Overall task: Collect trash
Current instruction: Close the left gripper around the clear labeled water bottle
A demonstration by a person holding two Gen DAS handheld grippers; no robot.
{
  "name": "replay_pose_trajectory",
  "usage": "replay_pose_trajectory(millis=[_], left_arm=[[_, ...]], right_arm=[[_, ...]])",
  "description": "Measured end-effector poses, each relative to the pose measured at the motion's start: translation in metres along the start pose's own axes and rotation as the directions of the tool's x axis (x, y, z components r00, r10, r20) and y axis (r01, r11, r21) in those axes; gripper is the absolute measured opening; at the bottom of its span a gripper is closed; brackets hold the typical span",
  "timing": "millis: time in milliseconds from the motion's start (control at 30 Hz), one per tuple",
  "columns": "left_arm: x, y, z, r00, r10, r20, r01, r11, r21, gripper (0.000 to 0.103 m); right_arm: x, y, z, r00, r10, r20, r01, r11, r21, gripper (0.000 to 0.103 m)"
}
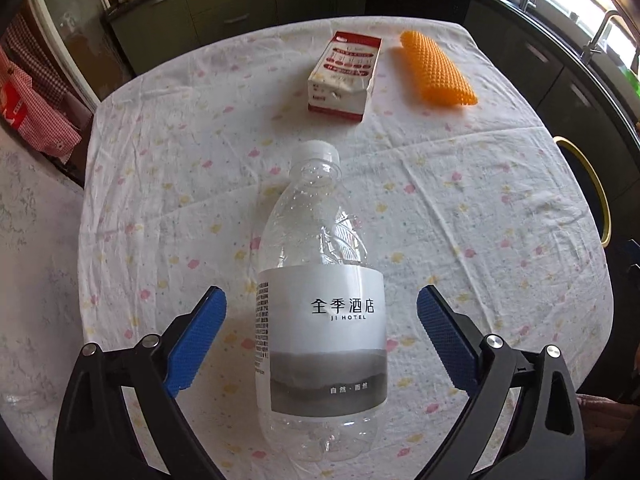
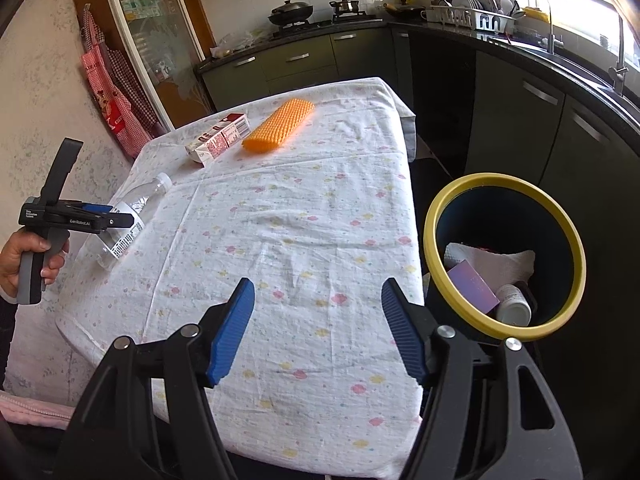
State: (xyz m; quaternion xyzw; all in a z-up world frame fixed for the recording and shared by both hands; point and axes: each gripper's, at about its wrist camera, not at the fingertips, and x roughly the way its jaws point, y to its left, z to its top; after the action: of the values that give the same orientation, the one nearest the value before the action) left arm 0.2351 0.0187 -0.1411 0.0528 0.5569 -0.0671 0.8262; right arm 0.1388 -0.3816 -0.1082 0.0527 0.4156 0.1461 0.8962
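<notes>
An empty clear plastic bottle point(image 1: 320, 280) with a white label and white cap lies on the flowered tablecloth, cap pointing away. My left gripper point(image 1: 321, 312) is open, its blue pads on either side of the bottle's label without touching it. The bottle also shows at the table's left edge in the right wrist view point(image 2: 132, 216), with the left gripper point(image 2: 106, 216) over it. My right gripper point(image 2: 318, 300) is open and empty above the near end of the table. A red and white carton point(image 1: 346, 74) and an orange bumpy roll point(image 1: 438, 68) lie at the far end.
A dark bin with a yellow rim point(image 2: 440, 216) stands beside the table's right edge, holding tissue, a purple card and a white container. The table point(image 2: 304, 232) is cloth-covered. Kitchen cabinets and counter run along the back and right; a wall is on the left.
</notes>
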Motion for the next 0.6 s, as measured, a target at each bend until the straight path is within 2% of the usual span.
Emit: replay_pose_trajectory(millis=[167,233,600], left_arm=[[0.006,0.000,0.001,1.000,0.013,-0.028,-0.012,1.000,0.018,0.091],[0.009,0.001,0.003,0.999,0.017,-0.041,-0.016,1.000,0.018,0.086],[0.025,0.003,0.005,0.993,0.034,-0.109,-0.030,0.999,0.037,0.079]], right_arm=[[0.002,0.000,-0.001,1.000,0.009,-0.004,-0.009,1.000,0.000,0.063],[0.002,0.000,-0.001,1.000,0.013,-0.003,-0.013,1.000,0.001,0.063],[0.004,-0.002,-0.002,1.000,0.020,-0.007,-0.020,1.000,0.005,0.063]])
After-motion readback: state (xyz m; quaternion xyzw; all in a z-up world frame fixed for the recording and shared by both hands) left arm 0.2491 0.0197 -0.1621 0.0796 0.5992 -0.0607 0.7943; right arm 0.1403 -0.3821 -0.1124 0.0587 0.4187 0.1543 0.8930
